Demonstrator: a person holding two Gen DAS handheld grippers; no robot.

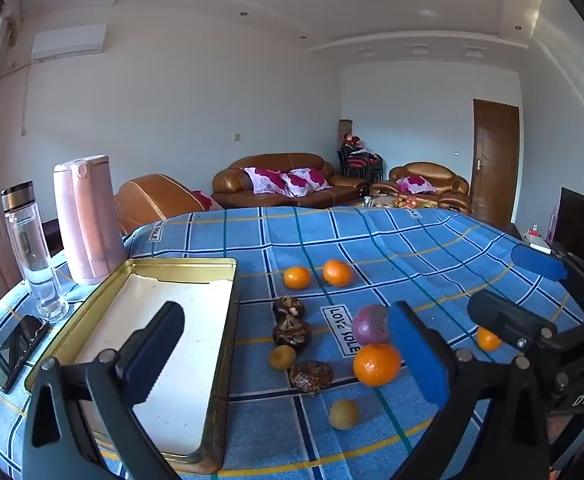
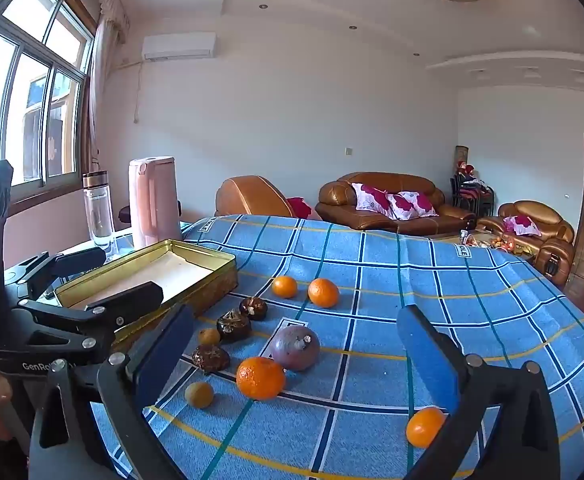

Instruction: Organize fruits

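Observation:
Fruit lies loose on the blue checked tablecloth. A large orange sits beside a purple round fruit. Two small oranges lie farther back, and another orange lies at the right. Dark brown shrivelled fruits and small yellowish fruits lie near a gold tin tray, which holds no fruit. My left gripper and right gripper hover open above the cloth, nothing between their fingers.
A pink jug and a clear bottle stand behind the tray. A phone lies left of it. Brown sofas and a door lie beyond the table's far edge.

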